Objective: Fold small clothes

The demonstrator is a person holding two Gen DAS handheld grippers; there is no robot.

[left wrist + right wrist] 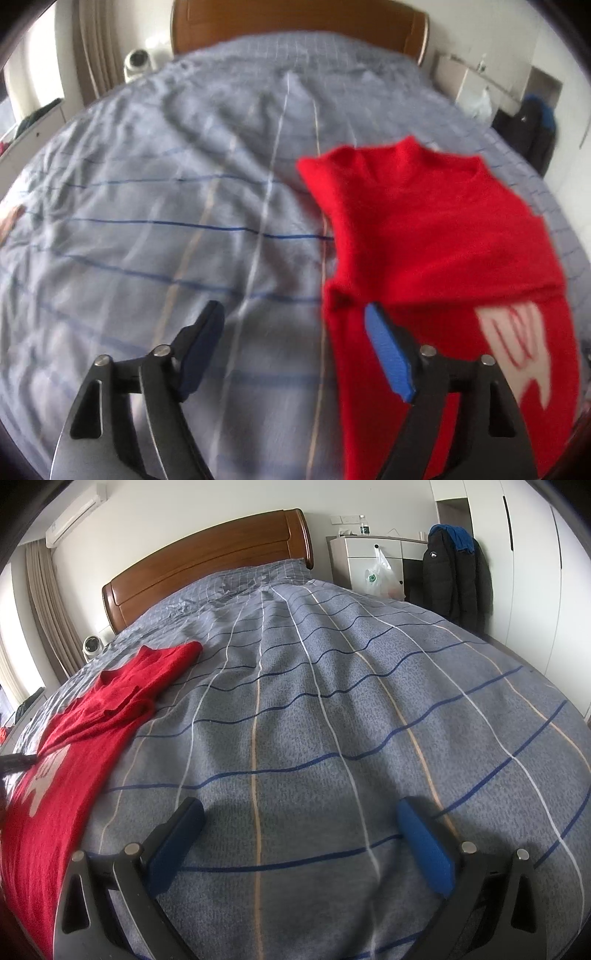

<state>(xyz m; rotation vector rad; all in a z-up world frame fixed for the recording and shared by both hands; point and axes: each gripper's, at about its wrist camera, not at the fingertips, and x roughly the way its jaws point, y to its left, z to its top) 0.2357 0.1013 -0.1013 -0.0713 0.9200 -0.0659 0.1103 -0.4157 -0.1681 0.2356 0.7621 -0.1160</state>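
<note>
On the bed, seen from the left wrist, a red sweater (436, 236) lies to the right on the grey checked cover (147, 221), collar toward the wooden headboard (295, 22); its upper part looks folded across the body, a cuff shows at the near left edge, and a pale printed patch with red strokes sits on the lower right. The picture is blurred, so finer folds cannot be told. The left gripper (295, 325) has its jaws spread wide with nothing between them; its right blue pad (388, 354) is over the sweater's edge, the left over bare cover. From the right wrist, the sweater (74, 738) lies along the left edge of the cover (332, 720), a sleeve laid over its body and the pale print near its lower part. The right gripper (299, 812) is spread open over bare cover, well apart from the sweater. A plastic bag (380, 576) hangs on the white cabinet (354, 554); its contents cannot be made out.
</note>
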